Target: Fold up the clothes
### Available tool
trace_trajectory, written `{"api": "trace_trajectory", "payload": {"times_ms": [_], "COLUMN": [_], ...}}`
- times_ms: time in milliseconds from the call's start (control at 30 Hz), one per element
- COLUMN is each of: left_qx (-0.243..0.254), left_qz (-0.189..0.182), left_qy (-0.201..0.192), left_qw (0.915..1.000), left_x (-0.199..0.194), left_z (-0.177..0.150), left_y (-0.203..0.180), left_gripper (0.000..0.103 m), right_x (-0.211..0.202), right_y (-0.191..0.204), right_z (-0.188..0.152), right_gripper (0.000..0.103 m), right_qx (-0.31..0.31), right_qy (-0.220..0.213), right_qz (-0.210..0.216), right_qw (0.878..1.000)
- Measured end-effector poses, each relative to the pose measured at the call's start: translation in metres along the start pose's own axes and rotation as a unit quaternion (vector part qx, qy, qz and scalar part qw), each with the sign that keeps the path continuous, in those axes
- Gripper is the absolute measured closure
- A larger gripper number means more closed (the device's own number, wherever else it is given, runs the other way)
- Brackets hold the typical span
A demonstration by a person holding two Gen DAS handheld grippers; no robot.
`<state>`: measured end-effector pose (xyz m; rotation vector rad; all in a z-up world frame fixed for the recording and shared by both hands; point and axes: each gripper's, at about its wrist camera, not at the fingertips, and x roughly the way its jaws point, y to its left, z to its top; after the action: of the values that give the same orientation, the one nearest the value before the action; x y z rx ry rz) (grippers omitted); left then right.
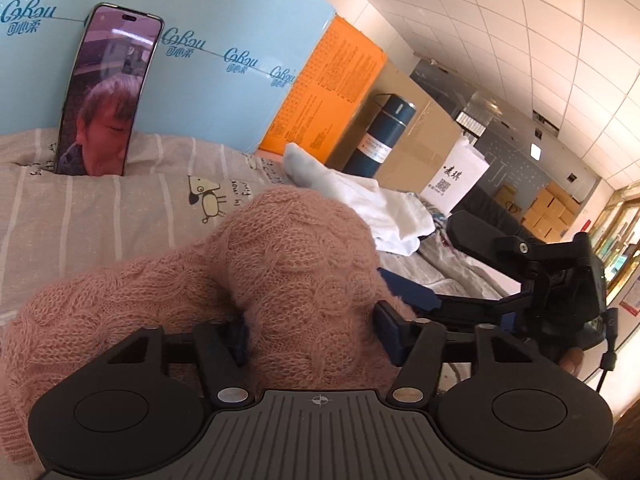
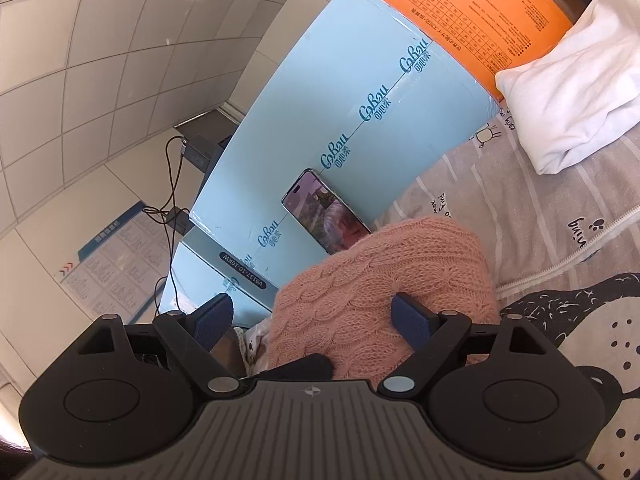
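A pink cable-knit sweater [image 1: 280, 272] is bunched up in a thick roll over the grey striped bedsheet [image 1: 100, 208]. My left gripper [image 1: 314, 332] is shut on the sweater; the knit fills the gap between its blue pads. In the left wrist view my right gripper [image 1: 436, 268] comes in from the right, with its fingers spread beside the roll. In the right wrist view the right gripper [image 2: 314, 318] stands open. The sweater [image 2: 384, 280] touches its right pad [image 2: 412, 320], and the left pad [image 2: 214, 318] hangs free off the bed's edge.
A phone [image 1: 108, 92] leans on a light blue carton [image 1: 224, 12] at the back. Next to that carton are an orange box [image 1: 332, 84], a dark flask [image 1: 380, 136] and brown cartons. White clothes [image 1: 372, 204] lie crumpled on the bed to the right.
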<state>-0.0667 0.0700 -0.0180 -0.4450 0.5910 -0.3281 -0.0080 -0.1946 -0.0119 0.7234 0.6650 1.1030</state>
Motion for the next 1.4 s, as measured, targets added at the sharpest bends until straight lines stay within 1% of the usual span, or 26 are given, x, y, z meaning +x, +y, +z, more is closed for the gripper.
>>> {"api": "trace_trajectory", "payload": {"times_ms": [33, 100, 133, 233, 267, 333, 433, 533, 600, 633, 667, 767, 800, 867, 900, 967, 1000, 1033, 1067, 1100, 1167, 1200, 1233, 1267, 1400], "left_qx": [0.006, 0.04, 0.058, 0.09, 0.096, 0.105, 0.097, 0.074, 0.054, 0.036, 0.018, -0.016, -0.016, -0.015, -0.016, -0.019, -0.018, -0.013, -0.005, 0.008, 0.037, 0.038, 0.034, 0.03, 0.028], "left_qz": [0.0, -0.001, -0.006, -0.037, -0.037, -0.029, 0.013, 0.054, 0.091, 0.105, 0.112, 0.107, 0.105, 0.104, 0.105, 0.109, 0.117, 0.131, 0.147, 0.165, 0.218, 0.239, 0.257, 0.269, 0.296], "left_qy": [-0.004, -0.025, -0.041, -0.085, -0.096, -0.116, -0.141, -0.146, -0.139, -0.133, -0.124, -0.095, -0.089, -0.09, -0.095, -0.108, -0.118, -0.138, -0.16, -0.17, -0.171, -0.163, -0.153, -0.135, -0.095], "left_qw": [1.0, 0.9989, 0.9975, 0.9916, 0.99, 0.9873, 0.9851, 0.9851, 0.9846, 0.9849, 0.9858, 0.9896, 0.9904, 0.9904, 0.9898, 0.988, 0.9859, 0.9817, 0.9761, 0.9715, 0.9603, 0.9565, 0.9537, 0.9531, 0.95], "left_x": [0.001, -0.006, -0.011, -0.033, -0.041, -0.057, -0.08, -0.098, -0.101, -0.101, -0.1, -0.087, -0.084, -0.084, -0.086, -0.092, -0.095, -0.101, -0.106, -0.109, -0.108, -0.105, -0.101, -0.094, -0.075], "left_z": [-0.001, -0.002, -0.001, 0.004, 0.005, 0.009, 0.01, 0.005, -0.001, -0.003, -0.004, -0.008, -0.01, -0.012, -0.012, -0.012, -0.012, -0.012, -0.012, -0.012, -0.01, -0.009, -0.009, -0.009, -0.013], "left_y": [0.0, -0.01, -0.017, -0.031, -0.032, -0.03, -0.017, 0.001, 0.016, 0.025, 0.033, 0.049, 0.05, 0.051, 0.051, 0.051, 0.05, 0.048, 0.046, 0.043, 0.041, 0.044, 0.047, 0.052, 0.063], "left_gripper": [0.071, 0.08, 0.082, 0.084, 0.084, 0.084, 0.084, 0.084, 0.084, 0.084, 0.084, 0.082, 0.08, 0.079, 0.077, 0.062, 0.037, 0.014, 0.01, 0.009, 0.009, 0.009, 0.008, 0.008, 0.008], "right_x": [0.0, -0.001, -0.003, -0.012, -0.015, -0.02, -0.017, -0.013, -0.01, -0.007, -0.005, 0.002, 0.005, 0.009, 0.012, 0.015, 0.017, 0.019, 0.02, 0.022, 0.023, 0.024, 0.026, 0.029, 0.04], "right_y": [0.0, 0.0, 0.0, 0.0, 0.0, 0.002, 0.005, 0.008, 0.011, 0.013, 0.014, 0.02, 0.022, 0.025, 0.027, 0.028, 0.029, 0.03, 0.03, 0.031, 0.029, 0.028, 0.027, 0.026, 0.017], "right_z": [0.0, 0.0, 0.001, 0.002, 0.002, 0.002, 0.001, 0.0, -0.001, -0.003, -0.005, -0.01, -0.011, -0.015, -0.017, -0.02, -0.022, -0.024, -0.025, -0.026, -0.027, -0.027, -0.027, -0.027, -0.028], "right_gripper": [0.017, 0.017, 0.017, 0.017, 0.017, 0.017, 0.017, 0.017, 0.017, 0.017, 0.017, 0.017, 0.017, 0.017, 0.017, 0.016, 0.015, 0.015, 0.015, 0.015, 0.014, 0.013, 0.013, 0.013, 0.013], "right_qx": [0.0, 0.001, 0.001, 0.007, 0.008, 0.006, -0.001, -0.008, -0.014, -0.02, -0.026, -0.044, -0.05, -0.063, -0.07, -0.08, -0.085, -0.09, -0.095, -0.098, -0.098, -0.099, -0.1, -0.102, -0.101], "right_qy": [0.0, -0.004, -0.01, -0.028, -0.035, -0.043, -0.031, -0.015, -0.004, 0.004, 0.012, 0.036, 0.044, 0.06, 0.067, 0.076, 0.08, 0.085, 0.089, 0.092, 0.092, 0.093, 0.095, 0.098, 0.117], "right_qz": [0.0, 0.002, 0.008, 0.043, 0.058, 0.078, 0.08, 0.078, 0.078, 0.078, 0.078, 0.08, 0.08, 0.08, 0.077, 0.065, 0.059, 0.053, 0.047, 0.042, 0.032, 0.025, 0.014, 0.002, -0.068], "right_qw": [1.0, 1.0, 1.0, 0.999, 0.998, 0.996, 0.996, 0.997, 0.997, 0.997, 0.996, 0.995, 0.995, 0.993, 0.992, 0.992, 0.991, 0.991, 0.99, 0.99, 0.99, 0.99, 0.99, 0.99, 0.986]}}
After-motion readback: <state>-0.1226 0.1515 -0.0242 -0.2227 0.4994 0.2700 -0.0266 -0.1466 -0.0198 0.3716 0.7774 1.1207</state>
